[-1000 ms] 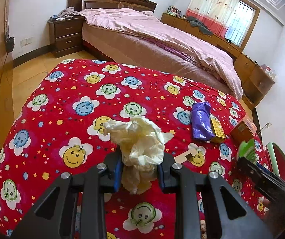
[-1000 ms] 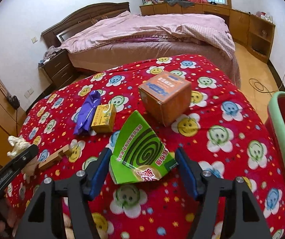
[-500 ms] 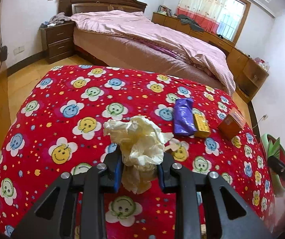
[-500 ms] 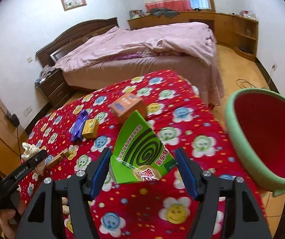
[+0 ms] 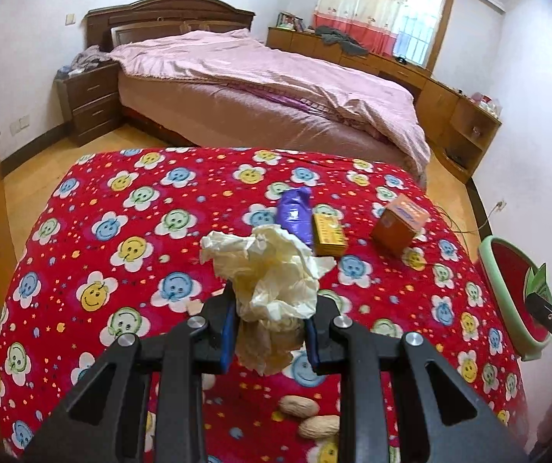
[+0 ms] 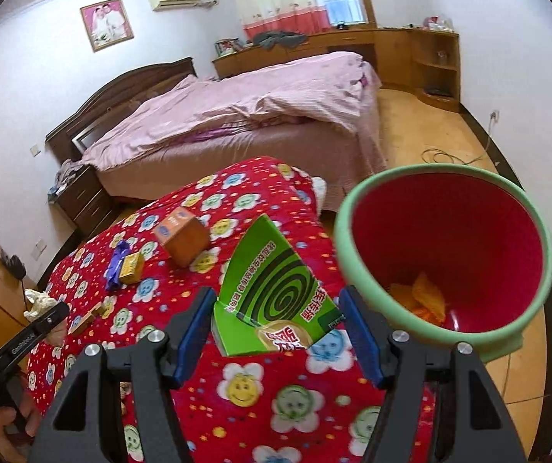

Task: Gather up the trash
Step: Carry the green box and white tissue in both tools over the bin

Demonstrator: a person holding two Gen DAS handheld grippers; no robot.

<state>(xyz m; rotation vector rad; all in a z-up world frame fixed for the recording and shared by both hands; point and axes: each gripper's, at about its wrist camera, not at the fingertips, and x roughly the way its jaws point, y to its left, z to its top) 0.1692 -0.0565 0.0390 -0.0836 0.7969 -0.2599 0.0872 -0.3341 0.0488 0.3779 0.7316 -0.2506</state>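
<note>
The left hand-held gripper (image 5: pixel 270 337) is closed narrowly on a crumpled tissue (image 5: pixel 268 266), held above the red smiley-print desk (image 5: pixel 129 208). The right hand-held gripper (image 6: pixel 276 328) stands fairly wide, its blue pads pressed on the edges of a flattened green box (image 6: pixel 276 289), near the green rim of the bin (image 6: pixel 449 177) at the right, which already holds some orange scraps.

The box is caught only by its lower corners, so it could pivot or slip out short of the rim. Let go too early, it lands on the floor. The tissue is soft and may snag on a pad when released.

The box shows a dark spiral and Chinese print I cannot read. The left tool's arm, seen from the right wrist, reads "GenRobot.AI". A purple wrapper (image 5: pixel 295 216), yellow box (image 5: pixel 328 235), orange box (image 5: pixel 399 223) and peanuts (image 5: pixel 309 416) remain on the desk.
</note>
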